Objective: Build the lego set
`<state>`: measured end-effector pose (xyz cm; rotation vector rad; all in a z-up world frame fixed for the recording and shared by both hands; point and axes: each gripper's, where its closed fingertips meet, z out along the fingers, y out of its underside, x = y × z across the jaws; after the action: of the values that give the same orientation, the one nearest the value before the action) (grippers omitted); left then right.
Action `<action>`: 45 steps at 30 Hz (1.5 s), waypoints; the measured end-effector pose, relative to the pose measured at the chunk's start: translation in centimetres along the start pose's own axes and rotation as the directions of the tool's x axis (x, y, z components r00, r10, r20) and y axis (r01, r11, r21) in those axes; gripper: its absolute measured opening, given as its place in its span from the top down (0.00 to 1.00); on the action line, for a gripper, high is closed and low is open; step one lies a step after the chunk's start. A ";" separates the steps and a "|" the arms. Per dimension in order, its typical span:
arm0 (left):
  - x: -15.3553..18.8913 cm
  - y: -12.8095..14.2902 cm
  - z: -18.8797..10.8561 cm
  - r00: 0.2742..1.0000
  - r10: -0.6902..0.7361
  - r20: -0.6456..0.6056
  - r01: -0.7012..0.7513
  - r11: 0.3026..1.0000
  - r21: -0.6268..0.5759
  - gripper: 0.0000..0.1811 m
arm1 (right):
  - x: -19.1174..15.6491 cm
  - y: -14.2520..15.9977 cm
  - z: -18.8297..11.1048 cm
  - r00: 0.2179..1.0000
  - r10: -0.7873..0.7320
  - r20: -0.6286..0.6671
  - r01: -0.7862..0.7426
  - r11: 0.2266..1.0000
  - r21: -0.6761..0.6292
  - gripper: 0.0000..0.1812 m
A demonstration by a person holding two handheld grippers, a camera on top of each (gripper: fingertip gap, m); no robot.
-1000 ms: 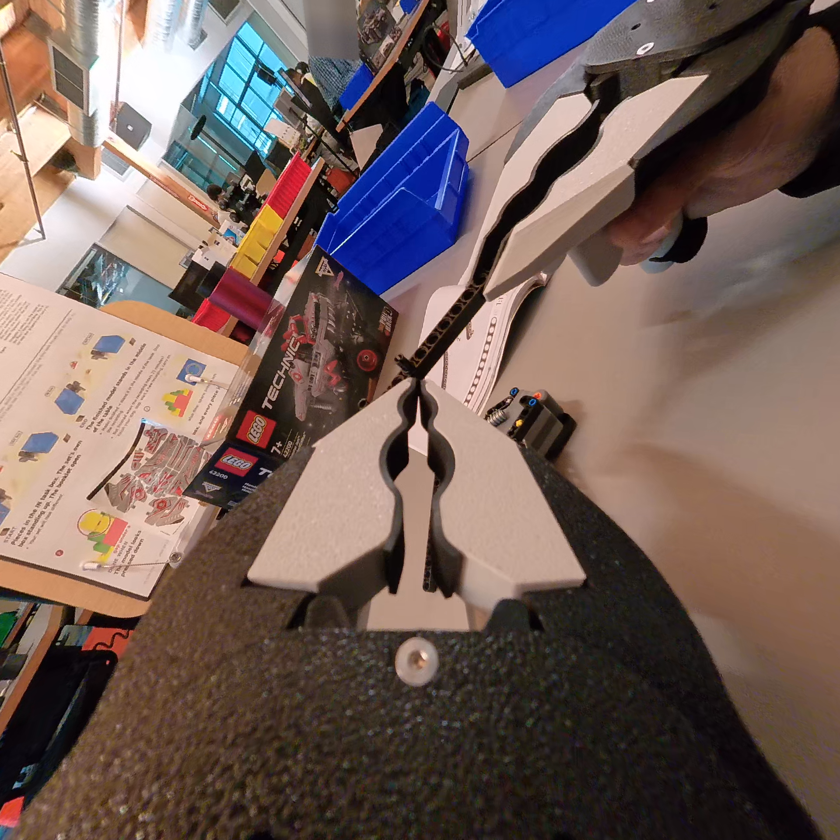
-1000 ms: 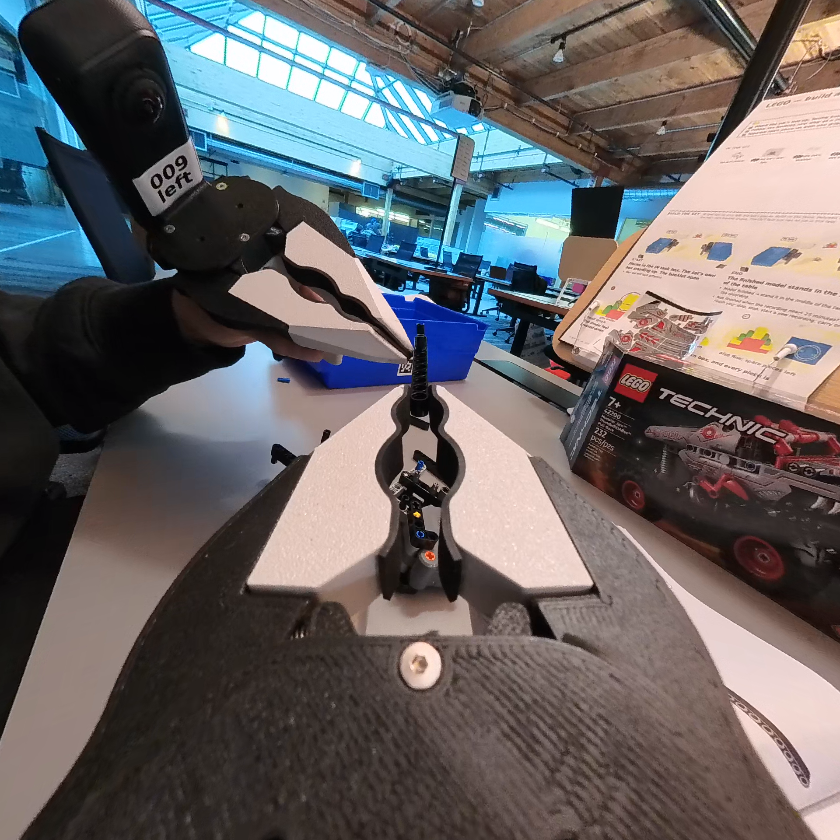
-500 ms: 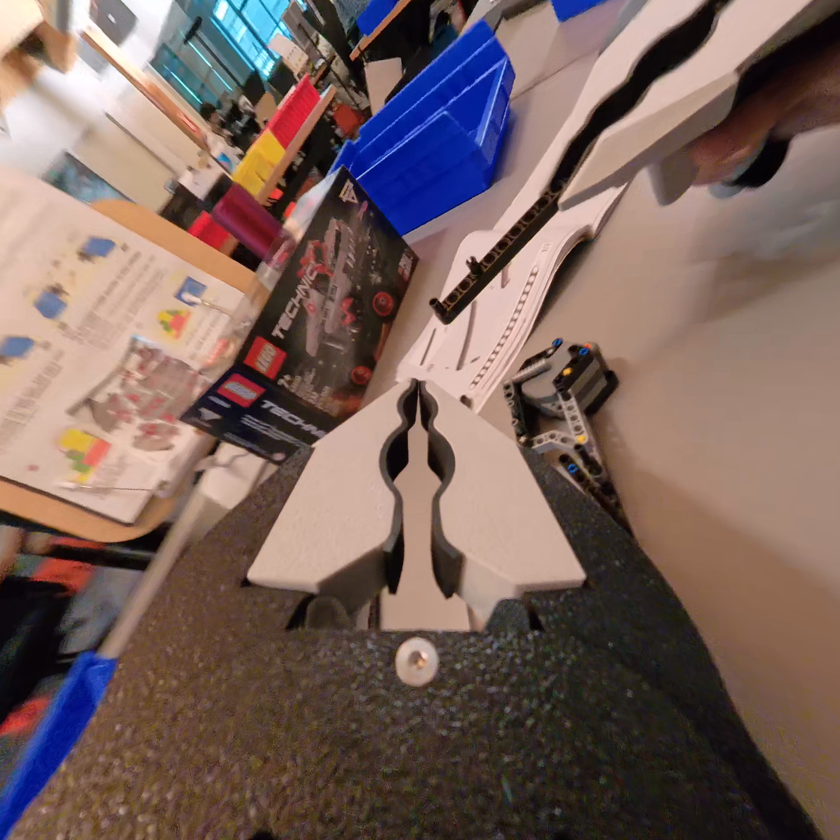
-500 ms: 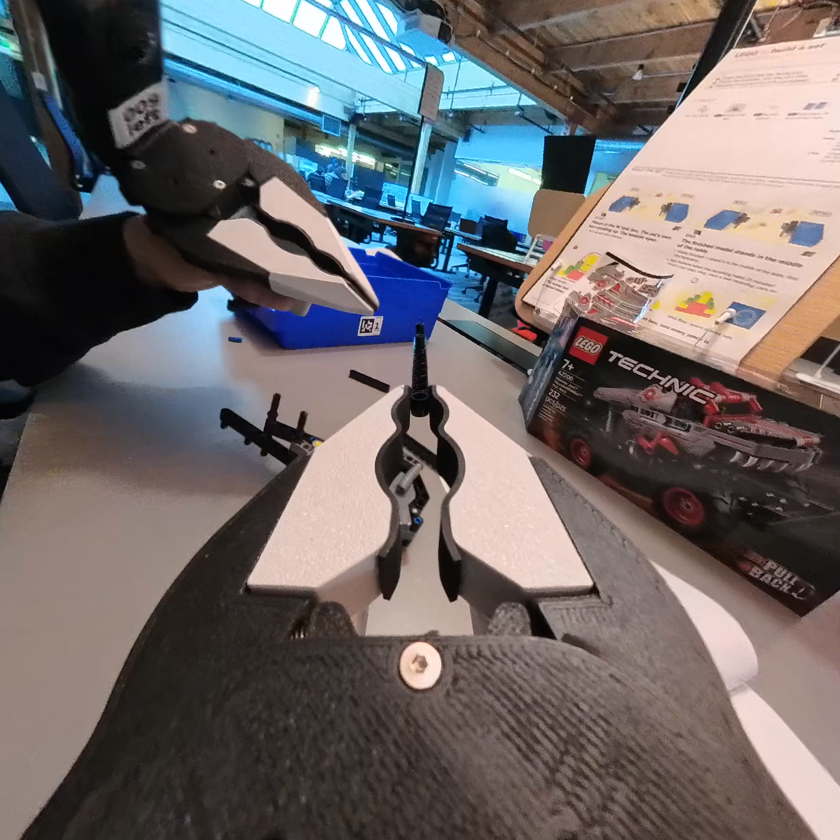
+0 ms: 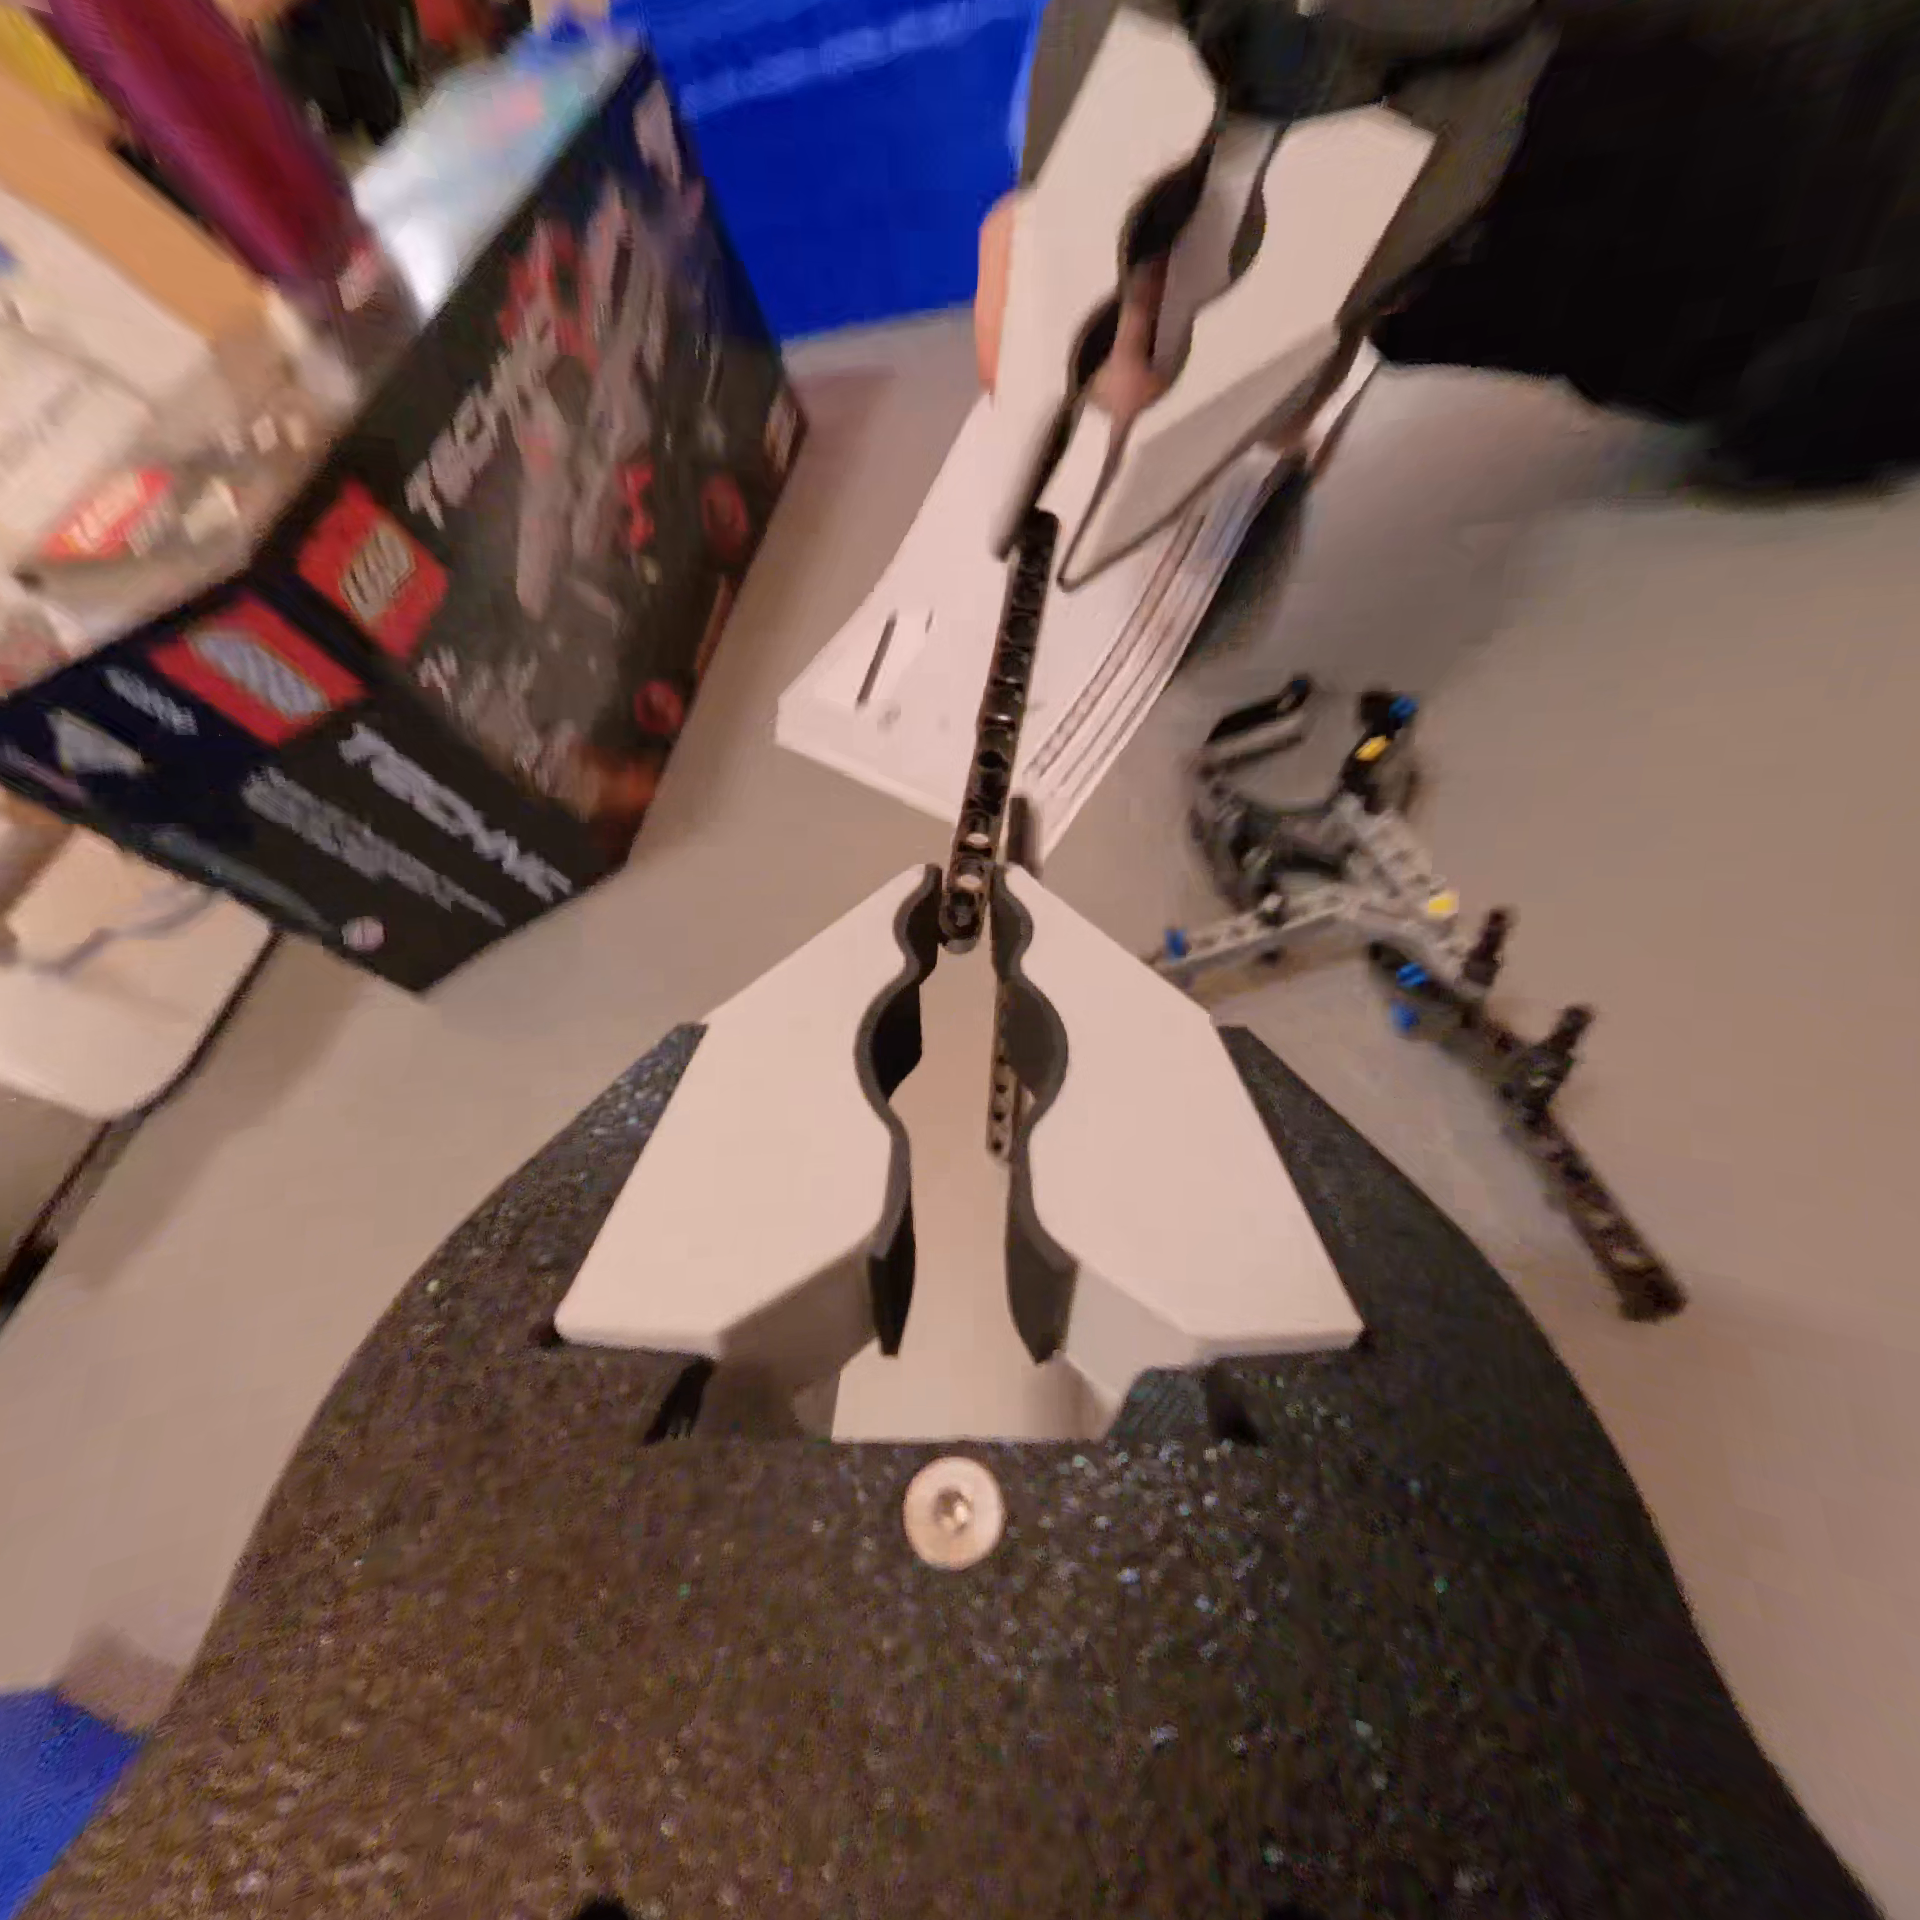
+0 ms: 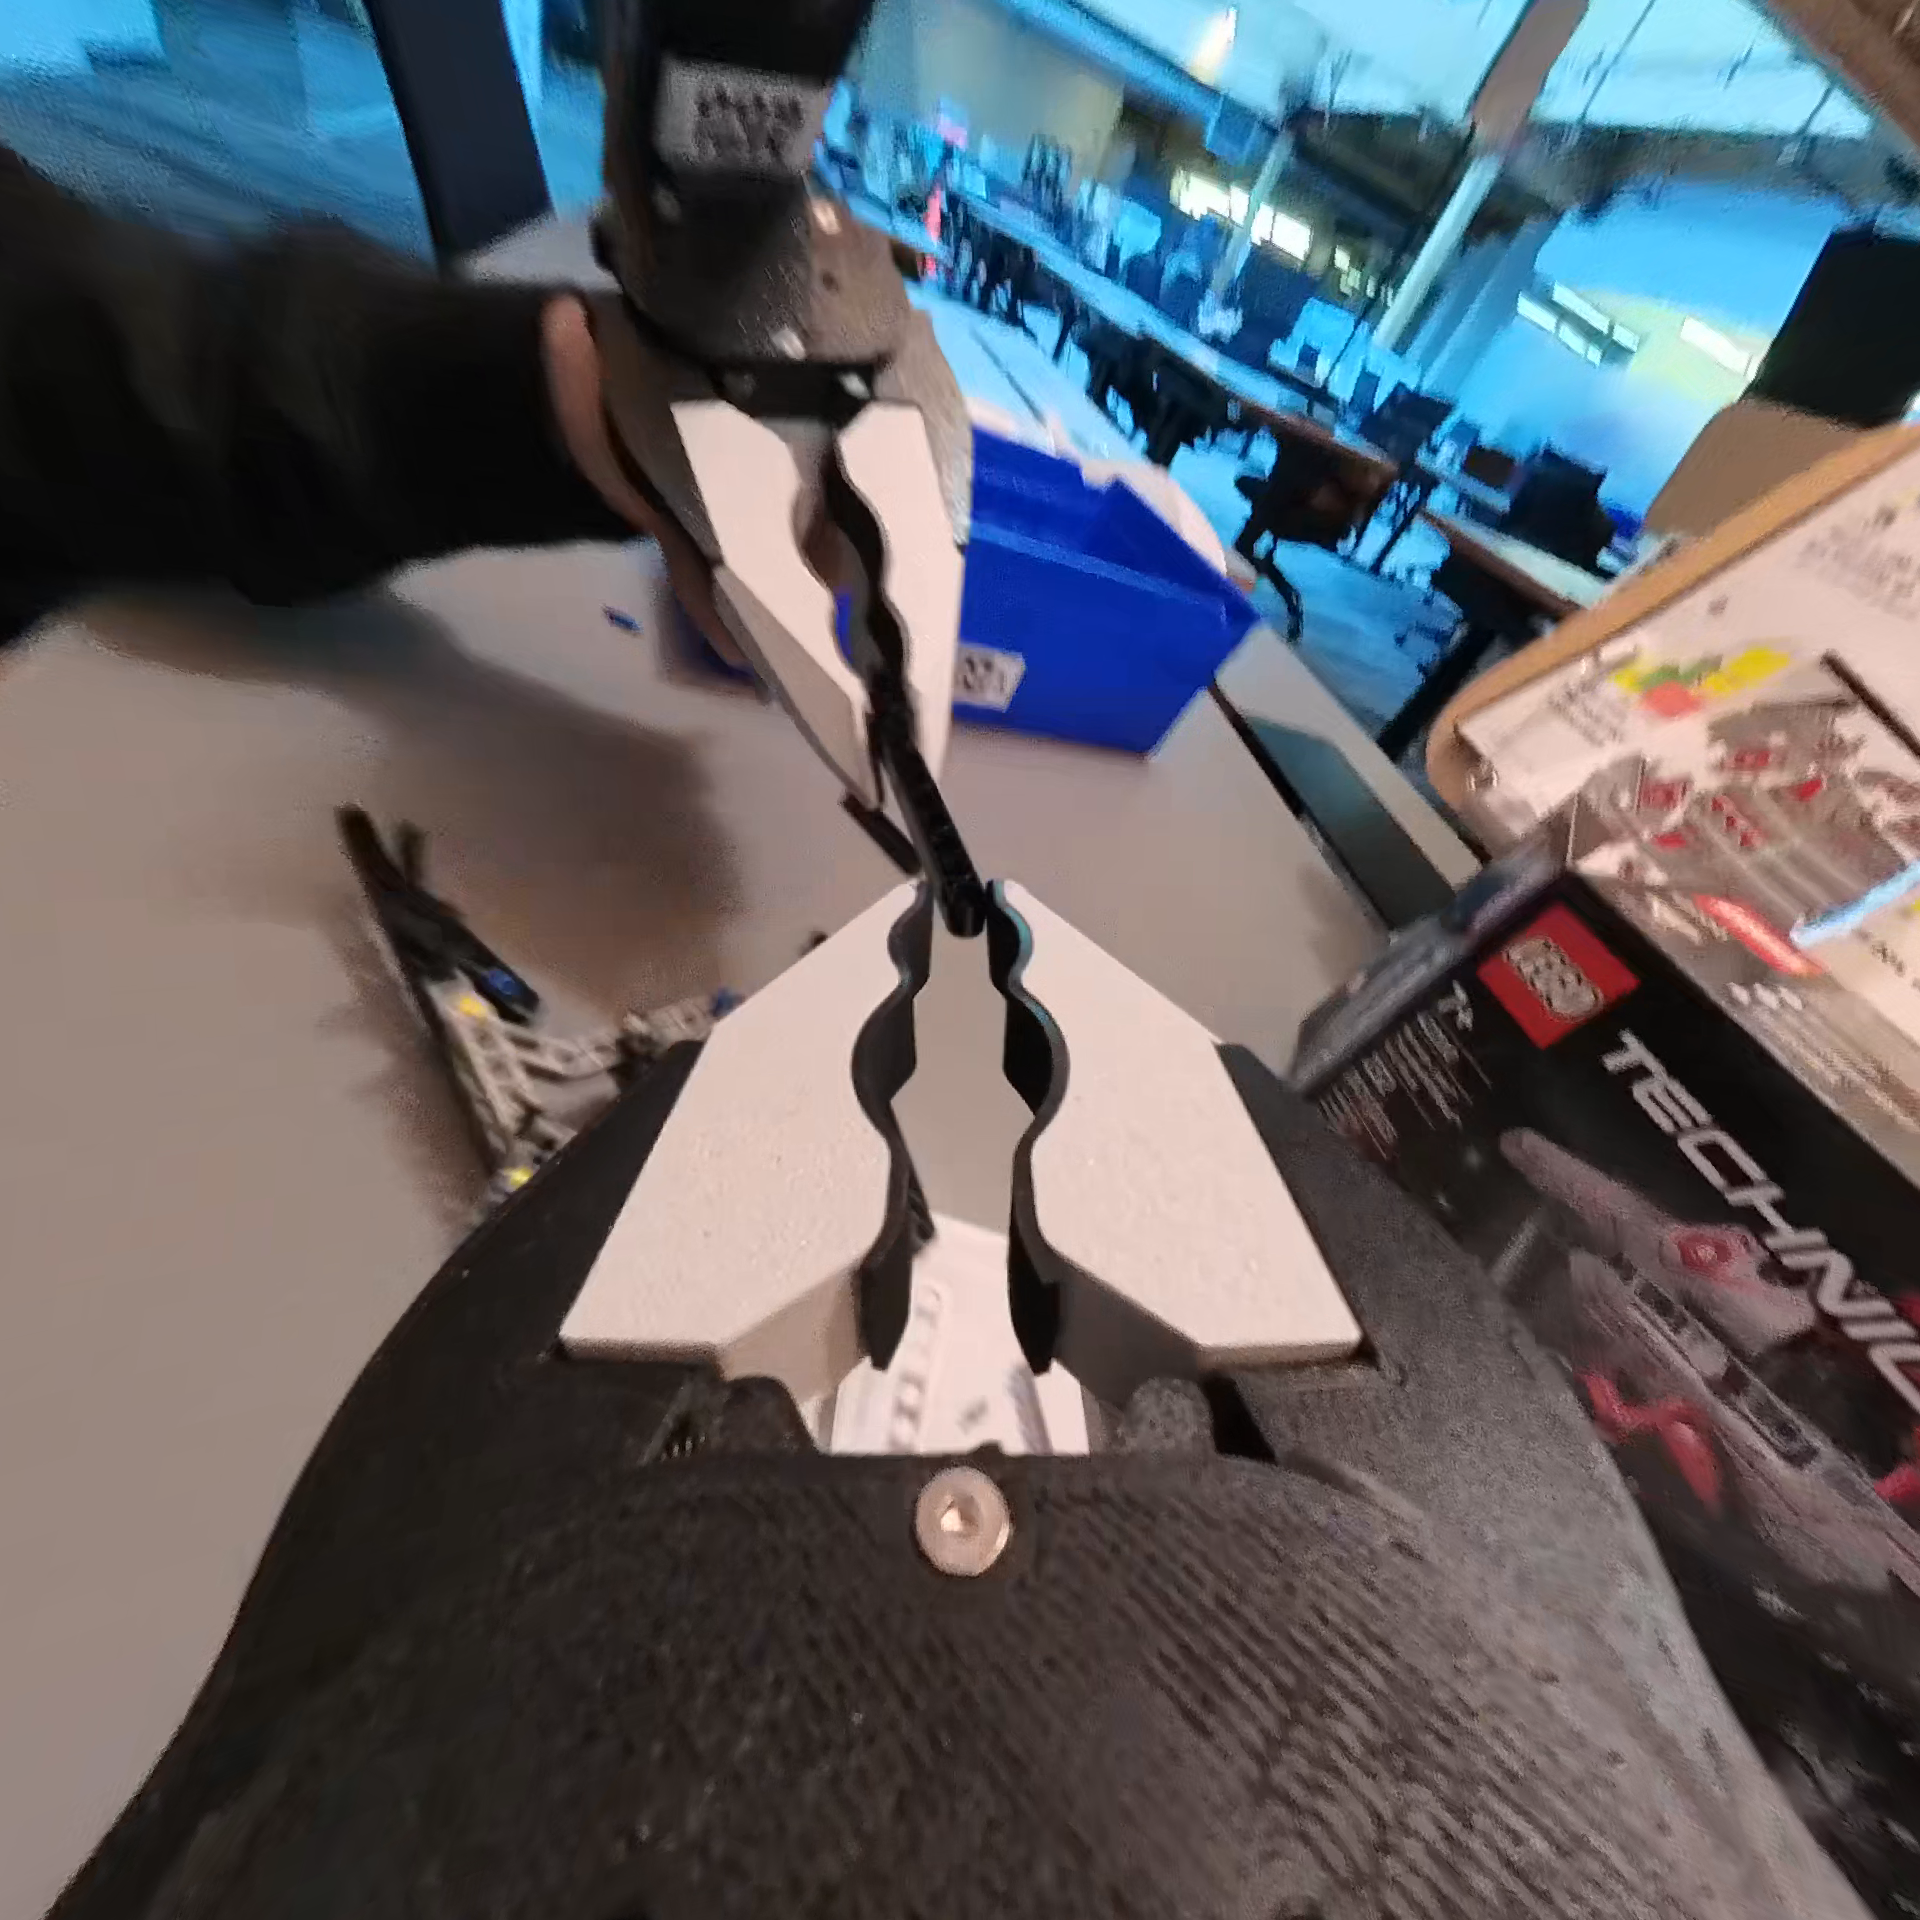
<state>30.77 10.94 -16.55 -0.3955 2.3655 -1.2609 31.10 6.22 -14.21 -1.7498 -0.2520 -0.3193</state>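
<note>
both grippers' jaws clenched on black beam (image 5: pixel 1000 717); blue bin (image 6: pixel 1081 613) contents hidden.

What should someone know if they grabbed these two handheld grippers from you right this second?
Left gripper: shut on the near end of the long black beam.
Right gripper: shut on the beam's other end, so the beam hangs in the air between both.
The partly built frame lies on the table, beside the open booklet and the set's box.
Done: part of the frame.
Left: fit this beam, then the rest of the model.
</note>
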 end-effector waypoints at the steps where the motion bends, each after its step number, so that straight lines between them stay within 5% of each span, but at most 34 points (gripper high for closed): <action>1: -0.5 1.2 0.6 1.000 -0.010 0.015 0.010 0.999 -0.036 0.97 | 0.6 1.3 0.3 1.000 0.000 0.002 0.000 0.999 -0.038 0.95; 5: -0.4 4.9 2.4 0.995 -0.100 -0.023 0.097 0.990 -0.104 0.97 | 0.5 4.5 0.4 0.984 0.141 0.108 -0.126 0.983 -0.134 0.92; 11: 0.2 8.0 2.8 0.992 -0.112 -0.064 0.098 0.977 -0.191 0.97 | 0.3 8.1 0.5 0.983 0.156 0.097 -0.117 0.938 -0.327 0.89; 20: 1.0 8.5 2.7 0.989 -0.089 -0.114 0.066 0.979 -0.194 0.98 | -1.0 11.2 1.5 0.978 0.175 0.116 -0.098 0.870 -0.483 0.87; 32: 0.6 7.7 2.7 0.990 -0.056 -0.131 0.036 0.988 -0.150 0.98 | -1.3 7.4 3.7 0.966 0.153 0.208 -0.080 0.943 -0.322 0.91; 39: 0.4 7.7 3.0 0.993 -0.029 -0.111 0.013 0.989 -0.146 0.97 | -1.7 8.3 4.2 0.974 0.093 0.208 -0.010 0.929 -0.369 0.97; 45: 0.0 8.6 2.2 0.998 -0.030 -0.062 0.017 0.979 -0.204 0.86 | -2.1 9.7 4.4 0.969 0.114 0.217 -0.010 0.903 -0.430 0.98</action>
<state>31.48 14.05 -24.84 -0.4522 2.5621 -1.0595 32.77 8.63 -24.67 -2.2314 -0.3146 -0.1192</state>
